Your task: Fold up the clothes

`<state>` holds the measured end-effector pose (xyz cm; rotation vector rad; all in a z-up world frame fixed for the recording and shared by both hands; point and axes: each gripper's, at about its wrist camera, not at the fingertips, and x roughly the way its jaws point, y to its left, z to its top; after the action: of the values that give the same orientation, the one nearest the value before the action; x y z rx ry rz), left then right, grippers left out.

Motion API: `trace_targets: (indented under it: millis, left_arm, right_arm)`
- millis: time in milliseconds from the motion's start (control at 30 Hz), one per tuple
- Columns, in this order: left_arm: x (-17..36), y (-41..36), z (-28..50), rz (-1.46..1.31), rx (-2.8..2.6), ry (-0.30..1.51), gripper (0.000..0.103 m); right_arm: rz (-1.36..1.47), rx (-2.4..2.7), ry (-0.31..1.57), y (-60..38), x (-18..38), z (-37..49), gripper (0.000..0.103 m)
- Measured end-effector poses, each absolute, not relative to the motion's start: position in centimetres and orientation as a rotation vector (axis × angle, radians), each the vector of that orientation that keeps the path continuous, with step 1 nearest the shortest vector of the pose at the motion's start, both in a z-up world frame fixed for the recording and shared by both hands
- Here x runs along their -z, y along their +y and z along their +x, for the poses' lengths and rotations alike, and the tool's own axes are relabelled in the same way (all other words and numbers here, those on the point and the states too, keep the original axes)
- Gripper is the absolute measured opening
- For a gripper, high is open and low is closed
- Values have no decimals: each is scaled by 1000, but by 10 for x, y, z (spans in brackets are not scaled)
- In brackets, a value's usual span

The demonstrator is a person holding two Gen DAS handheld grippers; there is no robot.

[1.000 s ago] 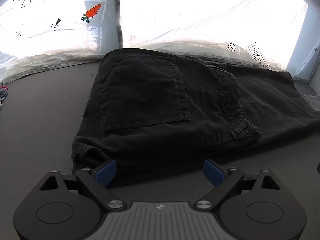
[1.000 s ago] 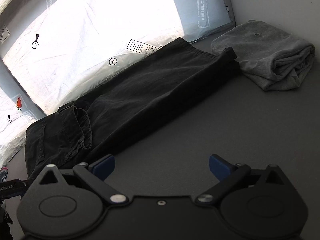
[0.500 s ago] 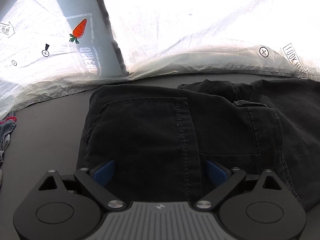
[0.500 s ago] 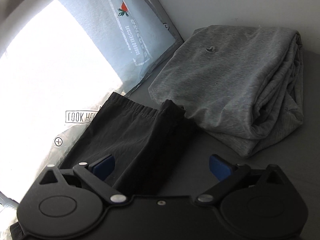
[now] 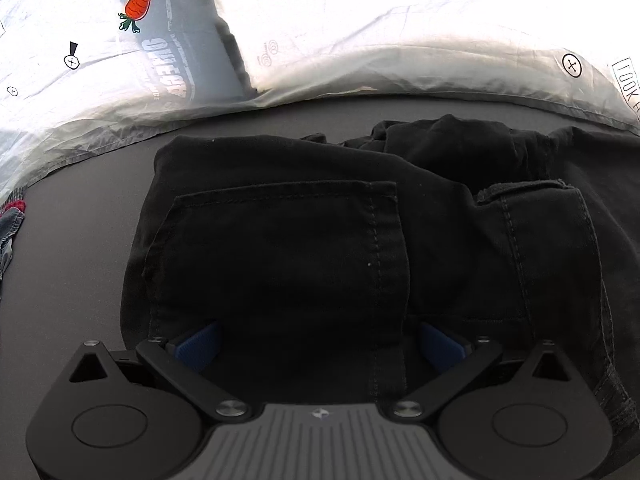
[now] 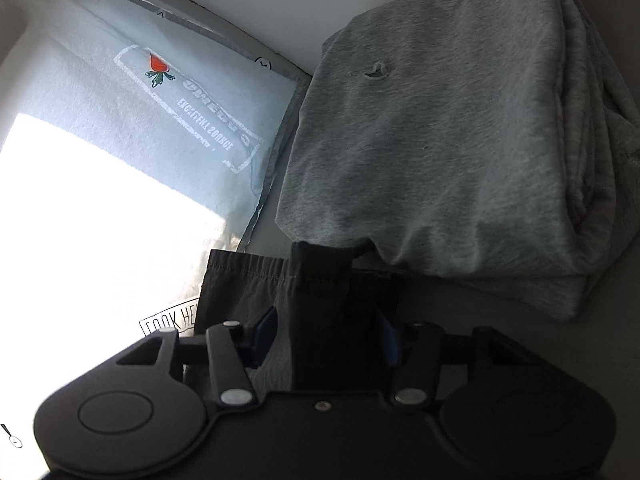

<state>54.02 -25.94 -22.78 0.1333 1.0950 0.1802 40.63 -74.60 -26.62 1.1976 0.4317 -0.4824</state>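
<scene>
The black trousers point(image 5: 320, 240) are laid on a dark grey surface point(image 5: 72, 264), waist end w/ the back pocket point(image 5: 280, 256) seen directly under & ahead of the left gripper point(image 5: 320, 346). The left jaws are spread to full width, blue pads point(image 5: 198, 344) set over the pocket fabric on either side; nothing is pinched between them. A crumpled part of the trousers is seen ahead-right of this tool. Beyond the trousers, a translucent white sheet w/ a carrot print point(image 5: 138, 2) is lit brightly from behind. A bit of coloured cloth point(image 5: 10, 220) is visible at the far left edge.

At the other end, the right gripper point(image 6: 326, 334) is placed over the leg hems point(image 6: 312, 280). Its jaws are closing, w/ a raised fold of black fabric between the blue pads point(image 6: 266, 330); firm pad contact on the fabric can't be confirmed, the near side being in shadow. Just ahead & to the right of this tool, a folded grey garment point(image 6: 460, 140) is lying, its near edge touching the hem tip. Ahead-left, the white sheet w/ a strawberry print point(image 6: 158, 66) is seen.
</scene>
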Motion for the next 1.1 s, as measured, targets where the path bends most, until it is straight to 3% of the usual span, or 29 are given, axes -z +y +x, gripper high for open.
trace_targets:
  millis: [33, 167, 333, 500, 1100]
  left_arm:
    - [228, -259, 540, 132, -178, 1094, 103]
    - [229, -260, 539, 129, -175, 1091, 103]
    - [229, -254, 540, 106, -162, 1101, 103]
    - [229, -251, 544, 88, -155, 1128, 103]
    - [195, -169, 485, 5, -169, 1073, 103]
  right_arm:
    - [1257, 463, 419, -750, 271, 405, 26]
    - [1437, 360, 320, -752, 276, 396, 20]
    - [1712, 85, 134, -723, 265, 392, 19]
    - [1780, -86, 152, -677, 243, 406, 19]
    - [1754, -461, 518, -474, 213, 444, 19]
